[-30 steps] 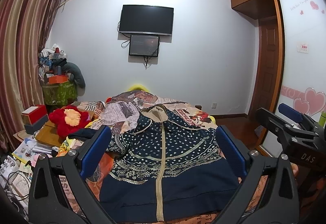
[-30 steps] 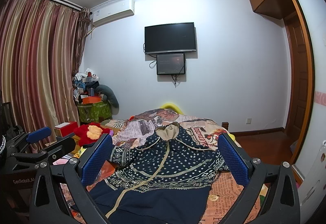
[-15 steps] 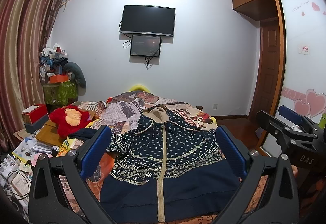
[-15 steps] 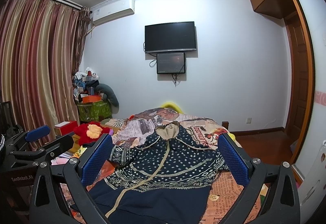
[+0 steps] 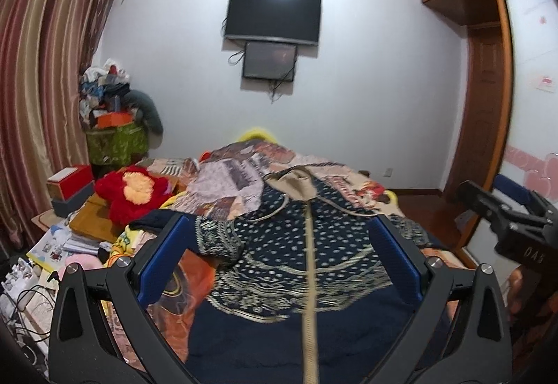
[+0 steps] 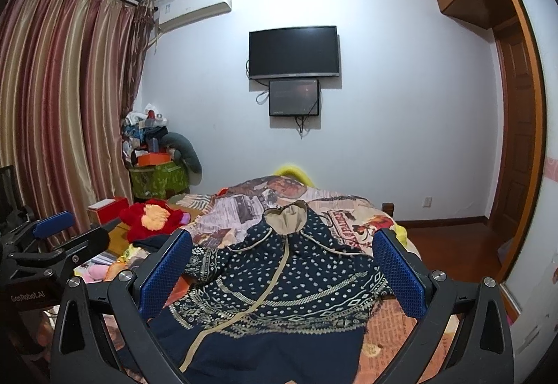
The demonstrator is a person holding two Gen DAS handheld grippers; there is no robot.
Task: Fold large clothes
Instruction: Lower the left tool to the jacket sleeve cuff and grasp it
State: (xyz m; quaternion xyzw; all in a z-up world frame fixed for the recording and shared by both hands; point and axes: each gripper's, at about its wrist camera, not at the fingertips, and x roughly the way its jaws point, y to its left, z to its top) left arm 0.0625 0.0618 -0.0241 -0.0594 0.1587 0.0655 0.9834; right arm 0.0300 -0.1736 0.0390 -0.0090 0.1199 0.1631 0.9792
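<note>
A navy hooded jacket (image 5: 300, 265) with white dots, patterned bands and a beige zip lies spread flat on the bed, hood at the far end; it also shows in the right wrist view (image 6: 279, 283). My left gripper (image 5: 279, 244) is open and empty, held above the jacket's near hem. My right gripper (image 6: 282, 255) is open and empty, also above the near part of the jacket. The right gripper shows at the right edge of the left wrist view (image 5: 502, 209); the left gripper shows at the left edge of the right wrist view (image 6: 52, 244).
The bed has a printed cover (image 6: 345, 220). A red plush toy (image 5: 132, 192), books and boxes crowd the left bedside. A green bin (image 5: 115, 140) piled with clutter stands by the curtain. A wardrobe and door (image 5: 484, 105) are on the right.
The left gripper has swung left, shifting its view of the room to the right and blurring it. The right gripper has barely moved. The jacket lies as before.
</note>
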